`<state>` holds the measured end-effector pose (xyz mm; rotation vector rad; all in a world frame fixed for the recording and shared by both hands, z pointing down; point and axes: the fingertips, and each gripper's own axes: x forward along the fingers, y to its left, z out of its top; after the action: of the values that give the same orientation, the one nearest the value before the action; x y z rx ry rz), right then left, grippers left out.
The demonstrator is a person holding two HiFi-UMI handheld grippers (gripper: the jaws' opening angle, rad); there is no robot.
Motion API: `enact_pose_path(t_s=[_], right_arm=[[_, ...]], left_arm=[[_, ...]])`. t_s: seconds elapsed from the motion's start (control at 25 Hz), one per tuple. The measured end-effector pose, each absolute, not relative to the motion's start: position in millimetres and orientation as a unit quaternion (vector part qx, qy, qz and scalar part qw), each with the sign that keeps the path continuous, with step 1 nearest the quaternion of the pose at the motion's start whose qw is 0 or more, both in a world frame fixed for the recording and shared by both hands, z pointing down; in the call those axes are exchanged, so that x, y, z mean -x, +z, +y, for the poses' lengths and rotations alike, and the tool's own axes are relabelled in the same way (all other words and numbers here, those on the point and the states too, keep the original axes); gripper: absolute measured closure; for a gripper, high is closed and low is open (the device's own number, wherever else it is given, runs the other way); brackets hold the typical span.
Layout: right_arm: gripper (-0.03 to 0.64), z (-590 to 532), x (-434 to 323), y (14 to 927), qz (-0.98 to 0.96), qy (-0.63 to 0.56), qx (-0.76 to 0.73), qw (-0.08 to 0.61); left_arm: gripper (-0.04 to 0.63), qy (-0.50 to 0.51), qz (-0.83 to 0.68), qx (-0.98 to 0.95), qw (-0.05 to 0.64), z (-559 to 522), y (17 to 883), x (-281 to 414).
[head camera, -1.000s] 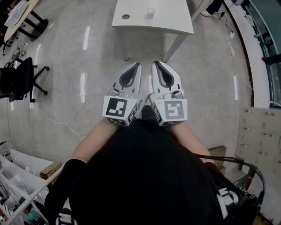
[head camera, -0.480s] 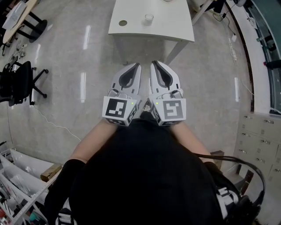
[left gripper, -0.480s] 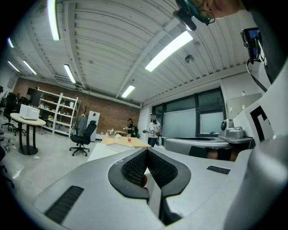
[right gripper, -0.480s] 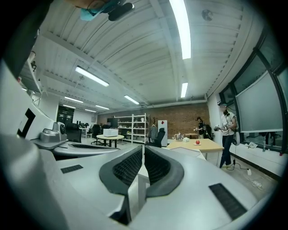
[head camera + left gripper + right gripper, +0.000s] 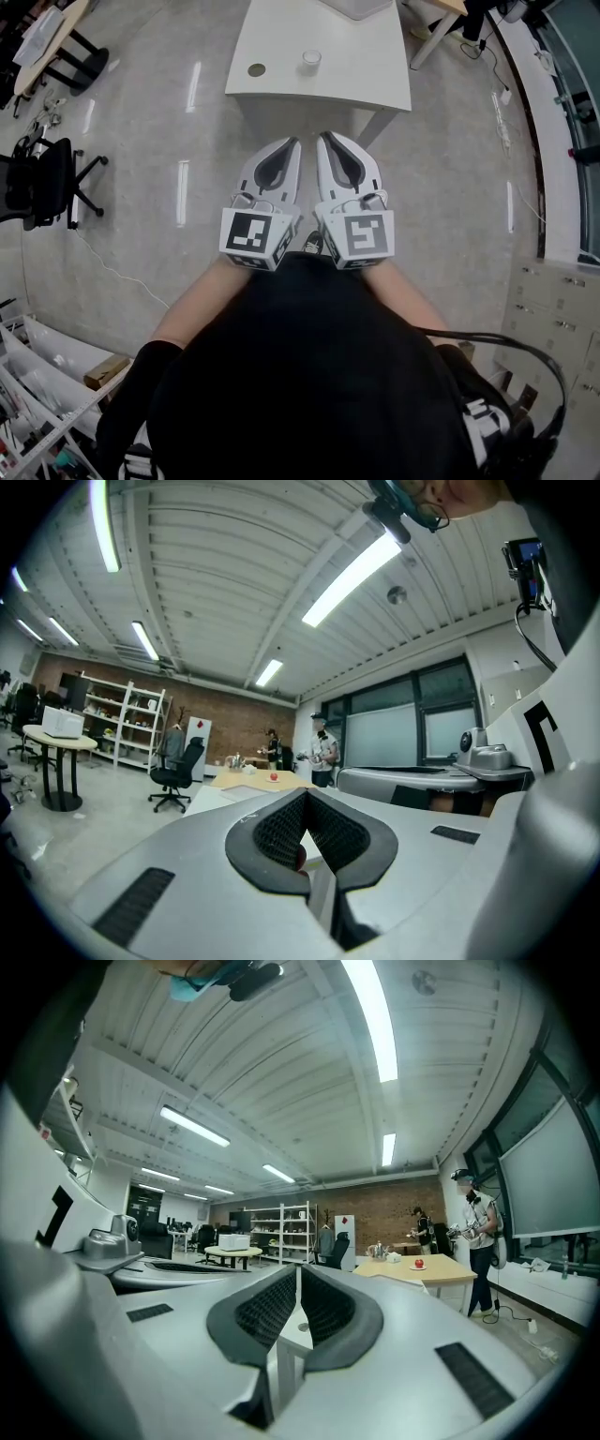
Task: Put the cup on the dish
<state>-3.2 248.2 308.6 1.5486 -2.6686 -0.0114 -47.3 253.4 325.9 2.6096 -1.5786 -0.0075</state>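
Cup (image 5: 310, 61) upright on the white worktop (image 5: 375, 56), dish (image 5: 257, 69) near the cup's left. Left gripper (image 5: 292, 142) and right gripper (image 5: 324, 139), both pressed together and empty, well short of the cup: step closer, spread one before reaching.

table (image 5: 366, 56) white | dish (image 5: 256, 69) dark | left tongs (image 5: 295, 142) white | right tongs (image 5: 322, 138) white | floor (image 5: 131, 131) grey

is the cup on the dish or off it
Off it. In the head view the cup stands on the white table, clearly apart from the dish beside it.
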Motion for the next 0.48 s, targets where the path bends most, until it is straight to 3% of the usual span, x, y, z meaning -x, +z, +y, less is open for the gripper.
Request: enact_pose_path(t_s=[0.48], right_arm=[[0.601,207.9,-47.0,304.7,-0.870,0.003,-0.493,0.012]], left_arm=[[0.597,0.003,-0.529,-0.848,0.037,219.1,323.5,-2.8]])
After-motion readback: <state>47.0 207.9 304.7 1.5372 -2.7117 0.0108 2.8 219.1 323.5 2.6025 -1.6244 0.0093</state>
